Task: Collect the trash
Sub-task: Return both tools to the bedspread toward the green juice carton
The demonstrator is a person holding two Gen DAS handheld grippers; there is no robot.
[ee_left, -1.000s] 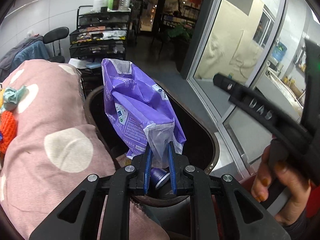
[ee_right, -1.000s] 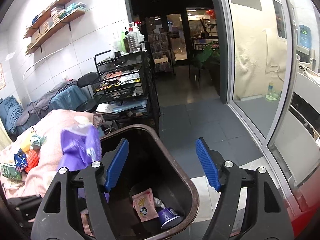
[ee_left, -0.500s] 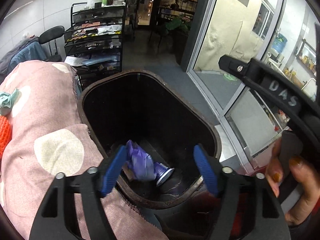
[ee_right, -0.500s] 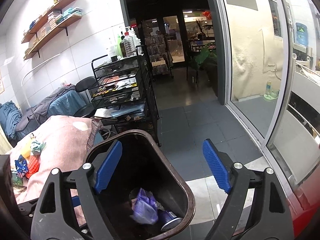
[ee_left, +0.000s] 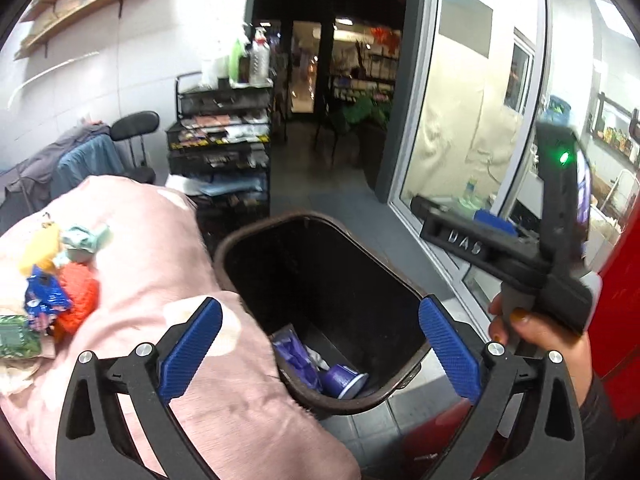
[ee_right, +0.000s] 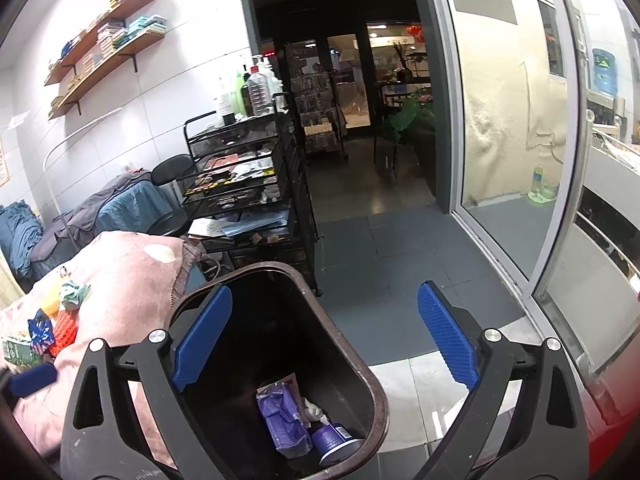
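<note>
A dark trash bin (ee_left: 404, 292) (ee_right: 376, 396) stands beside a pink dotted cushion (ee_left: 152, 248) (ee_right: 132, 272). Inside lie a purple bag (ee_left: 298, 356) (ee_right: 282, 416) and a purple cup (ee_left: 344, 380) (ee_right: 334, 440). More trash lies on the cushion at left: an orange mesh piece (ee_left: 78, 292) (ee_right: 64, 330), a blue wrapper (ee_left: 44, 292) (ee_right: 40, 330), a green crumpled bit (ee_left: 86, 240) (ee_right: 74, 294) and a green packet (ee_left: 16, 336). My left gripper (ee_left: 318, 350) is open and empty above the bin's near rim. My right gripper (ee_right: 324, 350) is open and empty over the bin; its body shows in the left wrist view (ee_left: 500, 248).
A black wire cart (ee_left: 222, 152) (ee_right: 248, 192) with bottles on top stands behind the bin. A black chair (ee_left: 134, 132) and draped clothes are at the left. A glass sliding door (ee_right: 508, 120) is on the right; grey floor tiles lie beyond the bin.
My left gripper opened and let go of the purple bag, which dropped into the bin. The left gripper then pulled back and left, bringing the cushion's trash into view.
</note>
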